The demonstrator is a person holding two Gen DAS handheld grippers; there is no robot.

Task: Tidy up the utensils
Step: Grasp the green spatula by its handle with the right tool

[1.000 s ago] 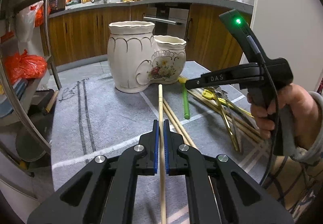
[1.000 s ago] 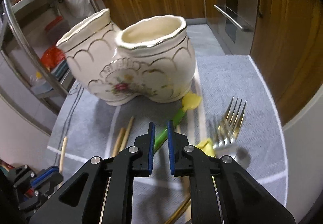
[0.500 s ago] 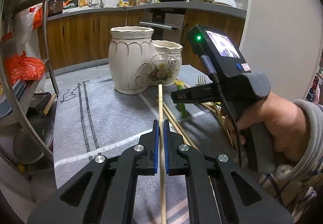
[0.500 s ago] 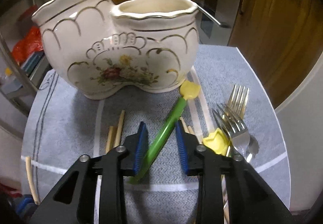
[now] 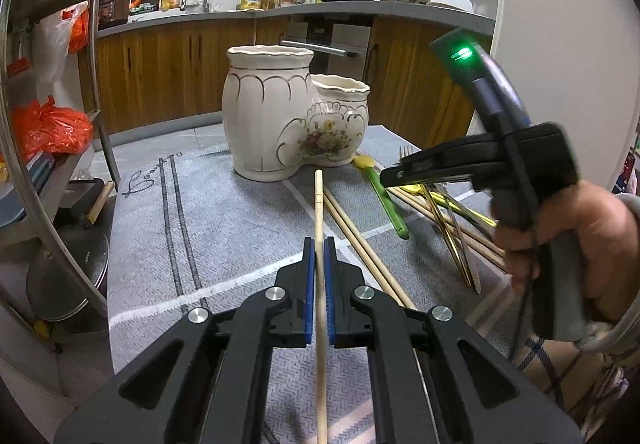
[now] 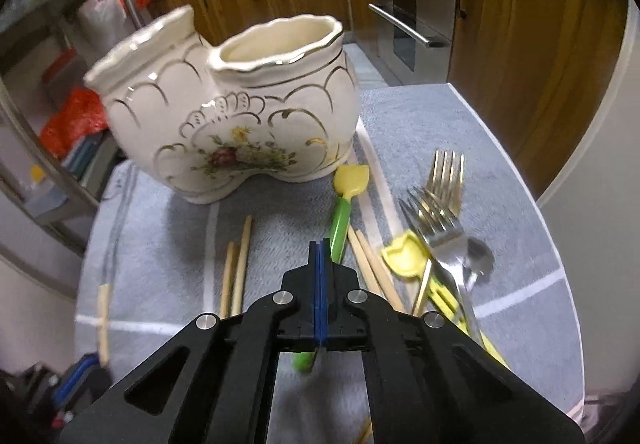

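My left gripper (image 5: pixel 319 244) is shut on a wooden chopstick (image 5: pixel 319 203) that points at the white double ceramic holder (image 5: pixel 280 123). My right gripper (image 6: pixel 320 248) is shut with nothing between its pads, just above the green-handled utensil with a yellow tip (image 6: pixel 342 215). It also shows in the left wrist view (image 5: pixel 390 177), over the pile. The holder (image 6: pixel 240 111) stands behind, both its pots empty. Two loose chopsticks (image 6: pixel 236 268), more chopsticks (image 6: pixel 372 268), forks (image 6: pixel 440 211) and a second yellow-tipped utensil (image 6: pixel 404 254) lie on the grey mat (image 6: pixel 500 163).
A metal shelf rack (image 5: pixel 52 147) with orange bags stands to the left of the table. Wooden kitchen cabinets and an oven (image 6: pixel 408 3) lie behind. The table edge curves off on the right (image 6: pixel 556 244).
My right gripper opened around the green handle half a second ago, and has now shut empty and lifted above it. The left gripper still holds the chopstick, little moved.
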